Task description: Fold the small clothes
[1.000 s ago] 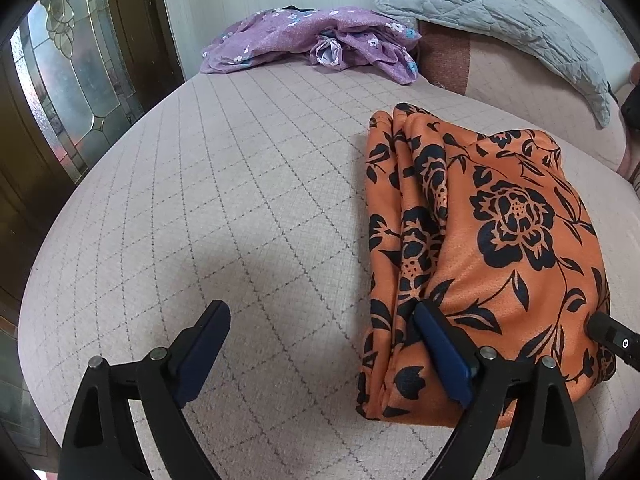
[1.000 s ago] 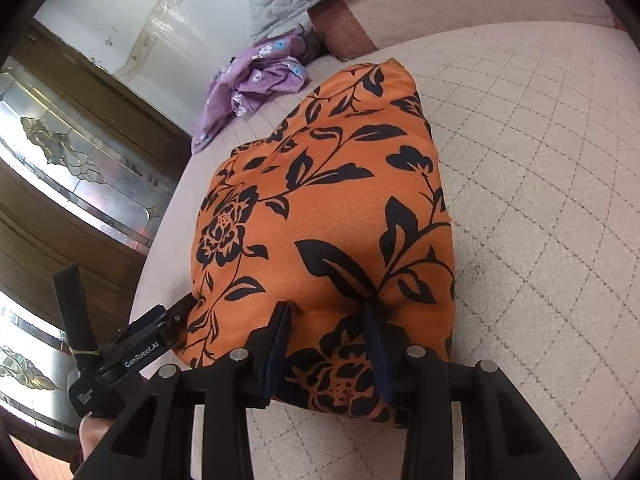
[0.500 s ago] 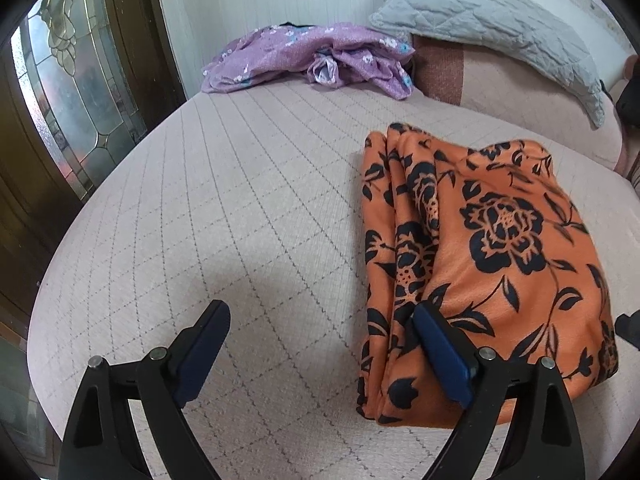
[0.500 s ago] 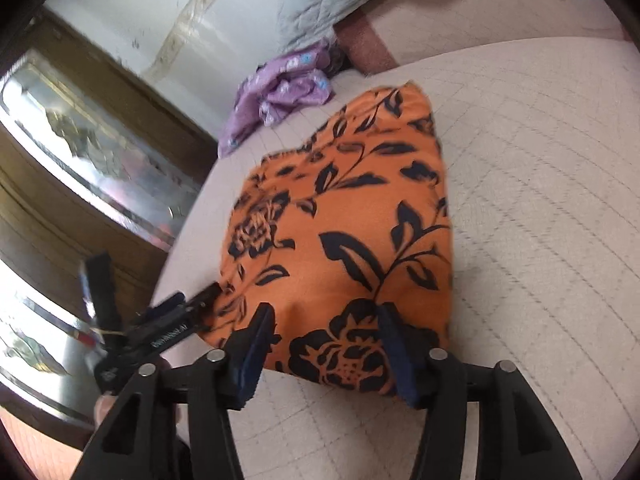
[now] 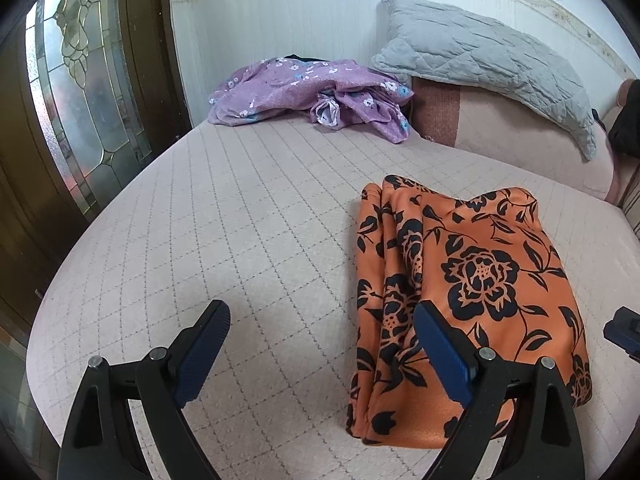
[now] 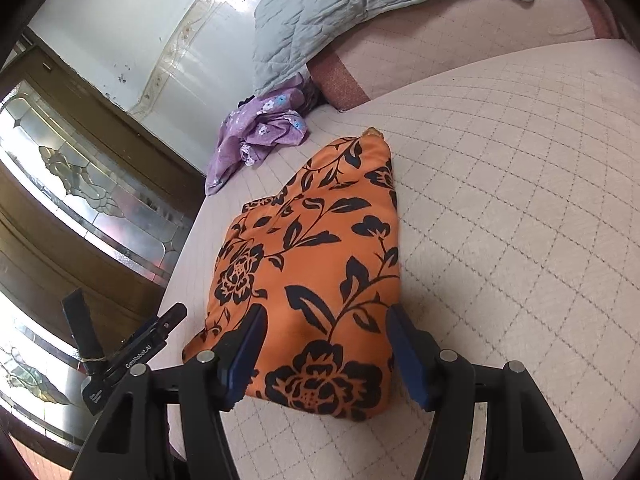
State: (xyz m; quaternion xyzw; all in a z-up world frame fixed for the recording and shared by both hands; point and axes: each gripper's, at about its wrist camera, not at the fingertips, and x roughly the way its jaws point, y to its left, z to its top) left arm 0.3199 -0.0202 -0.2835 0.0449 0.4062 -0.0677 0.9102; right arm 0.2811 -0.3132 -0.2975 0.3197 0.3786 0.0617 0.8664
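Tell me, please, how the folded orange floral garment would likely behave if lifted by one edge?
The orange floral garment would probably flop and unfold, since its stacked layers lie loose and soft. It looks thin and light. Its smooth sheen suggests that it may slip on the quilted bed cover.

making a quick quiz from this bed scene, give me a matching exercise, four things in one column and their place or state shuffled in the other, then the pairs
Things:
1. orange floral garment
2. purple floral garment
3. grey quilted pillow
4. left gripper

Places or states:
A. crumpled at the far end of the bed, near the wall
B. propped on the pink bolster by the wall
C. folded flat on the bedspread
D. open, nothing between its fingers

Pairs: 1-C, 2-A, 3-B, 4-D
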